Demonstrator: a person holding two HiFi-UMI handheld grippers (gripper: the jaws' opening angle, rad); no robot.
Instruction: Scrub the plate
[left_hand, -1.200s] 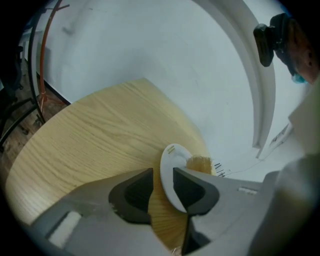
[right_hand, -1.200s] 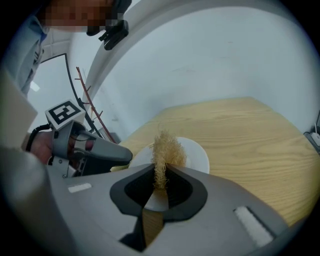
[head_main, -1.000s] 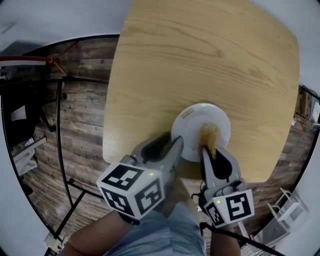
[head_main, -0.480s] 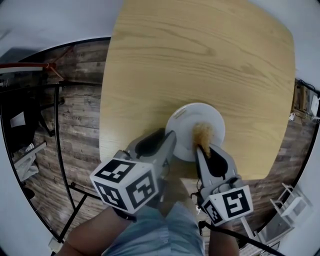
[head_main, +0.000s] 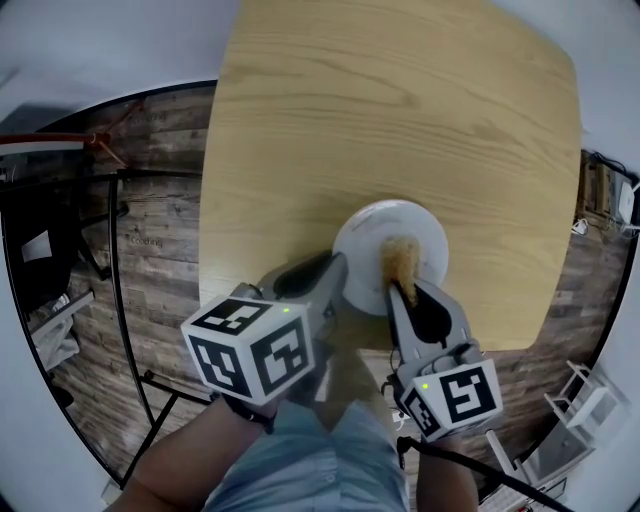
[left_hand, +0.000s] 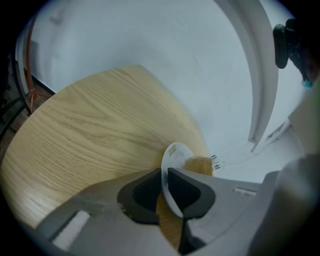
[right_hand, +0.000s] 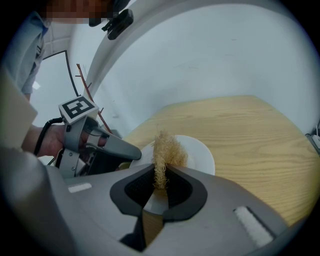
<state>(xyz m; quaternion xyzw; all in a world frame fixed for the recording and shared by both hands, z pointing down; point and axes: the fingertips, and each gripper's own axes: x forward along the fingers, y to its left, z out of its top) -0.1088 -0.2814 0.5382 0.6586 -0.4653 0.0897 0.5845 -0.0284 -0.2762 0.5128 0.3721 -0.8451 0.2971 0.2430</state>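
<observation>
Your left gripper (head_main: 338, 280) is just closing onto the plate (head_main: 432, 232) rim, near the lower edge of the table (head_main: 400, 100); your right gripper (head_main: 401, 292) is clamping the scrubber (head_main: 400, 256); upper tabletop is lying open.

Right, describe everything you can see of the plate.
The plate is white, round and shallow, glazed ceramic by the look, with a small tan mark on its rim. It lies on the wooden table, close to the table's near edge. The left gripper has just been closing its jaws, which now pinch the plate's near-left rim. A tan fibrous scrubber, clamped in the right gripper, rests on the plate's inner surface.
</observation>
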